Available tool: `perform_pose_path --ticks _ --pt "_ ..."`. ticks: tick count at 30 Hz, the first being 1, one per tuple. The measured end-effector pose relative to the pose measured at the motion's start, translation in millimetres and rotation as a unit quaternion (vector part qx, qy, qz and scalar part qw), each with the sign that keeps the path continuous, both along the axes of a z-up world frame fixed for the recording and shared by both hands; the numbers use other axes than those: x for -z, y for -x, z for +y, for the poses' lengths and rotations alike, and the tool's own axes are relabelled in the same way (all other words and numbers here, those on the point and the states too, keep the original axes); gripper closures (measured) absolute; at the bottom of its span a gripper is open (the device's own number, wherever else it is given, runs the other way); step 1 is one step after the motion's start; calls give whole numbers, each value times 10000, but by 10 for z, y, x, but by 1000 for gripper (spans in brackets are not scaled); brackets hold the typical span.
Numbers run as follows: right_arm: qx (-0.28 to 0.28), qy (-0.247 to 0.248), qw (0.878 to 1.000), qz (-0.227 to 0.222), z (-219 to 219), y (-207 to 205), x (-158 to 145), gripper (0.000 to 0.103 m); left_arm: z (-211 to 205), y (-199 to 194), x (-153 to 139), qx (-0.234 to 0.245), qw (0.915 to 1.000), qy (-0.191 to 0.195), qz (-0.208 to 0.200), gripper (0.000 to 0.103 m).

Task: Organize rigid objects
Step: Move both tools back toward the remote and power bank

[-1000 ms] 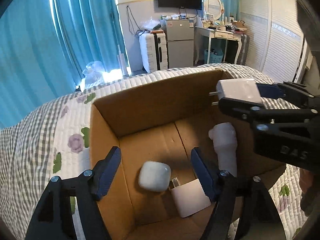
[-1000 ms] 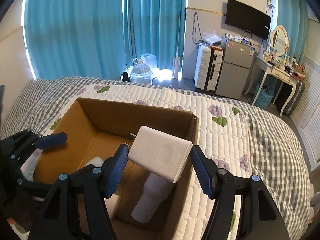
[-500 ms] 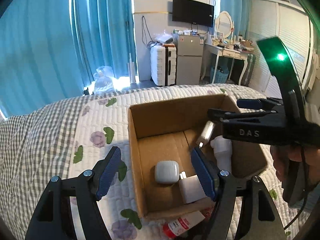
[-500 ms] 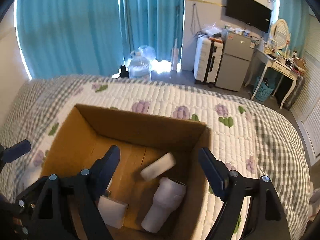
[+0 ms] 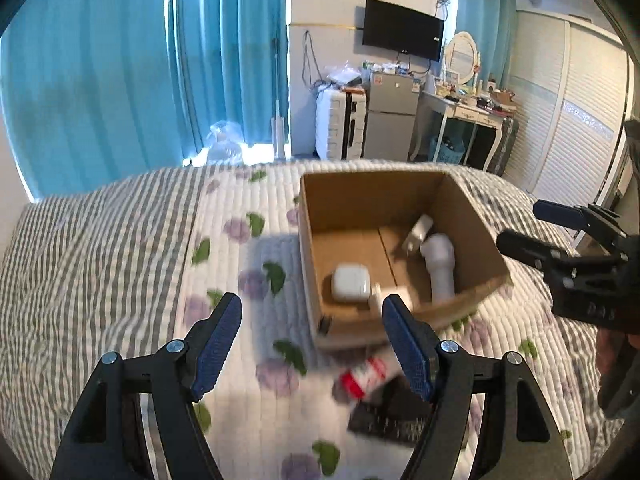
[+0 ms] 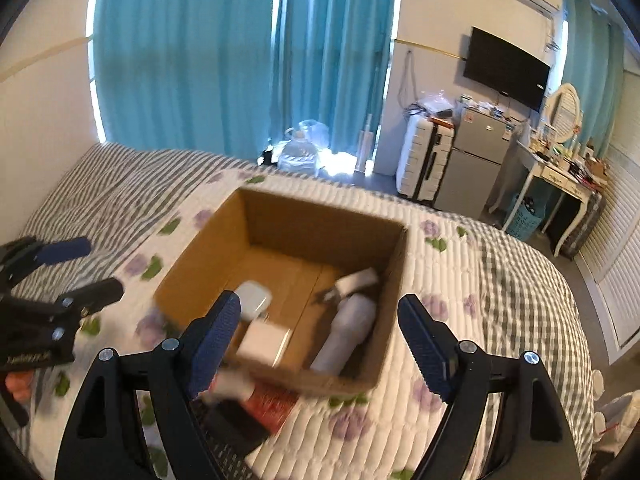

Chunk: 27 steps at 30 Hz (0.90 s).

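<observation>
The cardboard box [image 6: 320, 232] was positioned on the bed [image 6: 460, 280]. A white case [image 5: 351, 282], two chargers and a white cylinder [image 6: 348, 330] were contained in it. The left gripper [image 5: 312, 344] and right gripper [image 6: 316, 340] were held above the bed (jaws spread wide, nothing gripped).

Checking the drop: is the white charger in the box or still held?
In the cardboard box: the charger leans on the white bottle; right gripper open.
</observation>
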State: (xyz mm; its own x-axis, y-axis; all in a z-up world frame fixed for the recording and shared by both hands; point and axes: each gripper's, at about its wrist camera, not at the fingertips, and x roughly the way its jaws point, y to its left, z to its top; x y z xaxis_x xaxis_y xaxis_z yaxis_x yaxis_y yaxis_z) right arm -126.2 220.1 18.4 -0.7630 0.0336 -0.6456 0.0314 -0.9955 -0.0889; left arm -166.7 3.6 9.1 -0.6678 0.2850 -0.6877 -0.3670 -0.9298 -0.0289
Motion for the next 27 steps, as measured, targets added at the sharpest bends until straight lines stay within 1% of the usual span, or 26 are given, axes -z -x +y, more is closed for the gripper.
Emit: perform_pose_path --ticks 3,6,13,16,22,24,27 --pt "-99 -83 9998 -140 -161 -178 176 22 -76 -140 120 -35 9999 44 -99 28" --pt "-102 45 9990 -430 -260 -310 464 22 -106 -238 323 -78 9996 91 -262 28" --pt "92 95 9966 -814 -382 -479 1040 22 -104 -357 866 -73 9975 391 -589 28" --pt "161 142 9937 -1096 -415 -456 1274 22 -102 -350 1039 -78 9962 552 -667 28" --pt "620 725 9834 -1546 -374 -347 1620 22 -129 -298 1195 -135 9955 590 -734 28" --pt "684 910 9797 -1648 -379 -303 1690 22 -135 -287 1217 -155 9953 593 -747 28" --pt "700 1054 9774 -1691 -414 -259 1730 22 -163 -270 1250 -189 9949 584 -796 28"
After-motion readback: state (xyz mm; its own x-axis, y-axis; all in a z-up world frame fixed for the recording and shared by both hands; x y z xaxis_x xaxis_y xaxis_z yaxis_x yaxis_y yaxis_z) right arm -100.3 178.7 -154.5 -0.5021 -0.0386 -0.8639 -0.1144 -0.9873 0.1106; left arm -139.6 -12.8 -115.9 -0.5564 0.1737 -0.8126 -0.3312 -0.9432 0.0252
